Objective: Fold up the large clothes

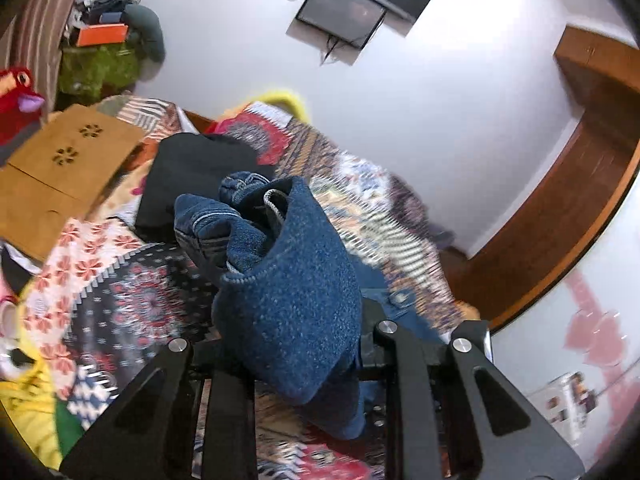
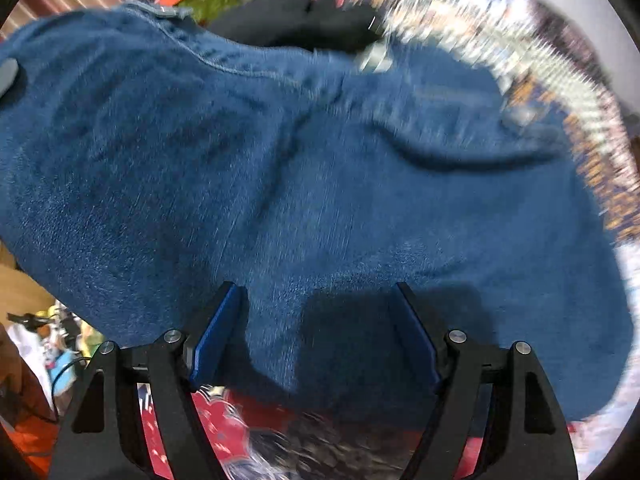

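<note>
Bed (image 1: 132,300) with patterned quilt fills lower scene. Blue denim garment (image 2: 320,184) bunched, lifted above bed, draped across both views. Black garment (image 1: 192,184) lies behind on bed. Left gripper (image 1: 296,344) angled down, clenched on denim fold. Right gripper (image 2: 316,320) points forward under denim; blue fingers (image 2: 218,336) spread apart, cloth between them.

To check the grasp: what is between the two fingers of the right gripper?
In the right wrist view, the blue jeans fill the gap of the open right gripper; its fingers are spread apart.
</note>
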Demonstrator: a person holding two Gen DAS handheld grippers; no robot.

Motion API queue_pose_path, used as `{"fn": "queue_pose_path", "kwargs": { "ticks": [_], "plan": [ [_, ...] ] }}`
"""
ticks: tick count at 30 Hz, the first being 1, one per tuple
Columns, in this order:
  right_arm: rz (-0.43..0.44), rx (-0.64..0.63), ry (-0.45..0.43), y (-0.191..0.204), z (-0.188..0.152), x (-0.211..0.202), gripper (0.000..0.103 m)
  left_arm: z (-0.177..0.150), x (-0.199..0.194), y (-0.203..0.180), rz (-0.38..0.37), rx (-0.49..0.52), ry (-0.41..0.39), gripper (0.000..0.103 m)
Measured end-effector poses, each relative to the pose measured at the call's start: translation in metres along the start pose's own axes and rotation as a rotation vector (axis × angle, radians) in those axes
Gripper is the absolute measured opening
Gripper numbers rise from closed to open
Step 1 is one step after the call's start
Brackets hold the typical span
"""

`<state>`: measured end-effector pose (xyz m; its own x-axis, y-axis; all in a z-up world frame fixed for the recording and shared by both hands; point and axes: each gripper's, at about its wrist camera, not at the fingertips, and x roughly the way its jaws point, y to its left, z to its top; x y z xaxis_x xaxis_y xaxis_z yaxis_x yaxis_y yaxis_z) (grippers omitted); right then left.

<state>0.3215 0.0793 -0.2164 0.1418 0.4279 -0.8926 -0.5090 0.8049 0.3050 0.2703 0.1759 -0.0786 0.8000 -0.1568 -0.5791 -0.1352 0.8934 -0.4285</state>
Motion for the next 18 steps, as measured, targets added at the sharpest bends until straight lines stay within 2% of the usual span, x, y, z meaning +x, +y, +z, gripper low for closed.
{"fn": "queue_pose_path", "kwargs": {
  "ticks": [3,5,7,9,12,14,18],
  "plan": [
    [0.035,-0.006,0.007,-0.006,0.002,-0.002,0.076,-0.002,0.009,-0.006,0.032,0.016,0.016,0.022],
    [0.087,0.033,0.001,-0.020,-0.001,-0.011,0.074,-0.001,0.013,-0.015,0.034,0.023,0.010,0.022],
    [0.100,0.079,-0.034,-0.040,-0.004,-0.027,0.074,0.000,0.017,-0.027,0.022,0.038,0.007,0.022],
    [0.059,0.109,-0.102,-0.062,-0.014,-0.048,0.074,0.003,0.021,-0.042,0.009,0.072,0.007,0.022],
    [-0.046,0.137,-0.185,-0.096,-0.030,-0.078,0.074,0.001,0.037,-0.086,-0.029,0.144,0.009,0.022],
    [-0.086,0.171,-0.212,-0.114,-0.040,-0.092,0.074,-0.004,0.051,-0.114,-0.052,0.190,0.009,0.022],
    [-0.148,0.286,-0.261,-0.160,-0.062,-0.119,0.074,-0.025,0.092,-0.168,-0.100,0.258,0.087,0.022]
  ]
}}
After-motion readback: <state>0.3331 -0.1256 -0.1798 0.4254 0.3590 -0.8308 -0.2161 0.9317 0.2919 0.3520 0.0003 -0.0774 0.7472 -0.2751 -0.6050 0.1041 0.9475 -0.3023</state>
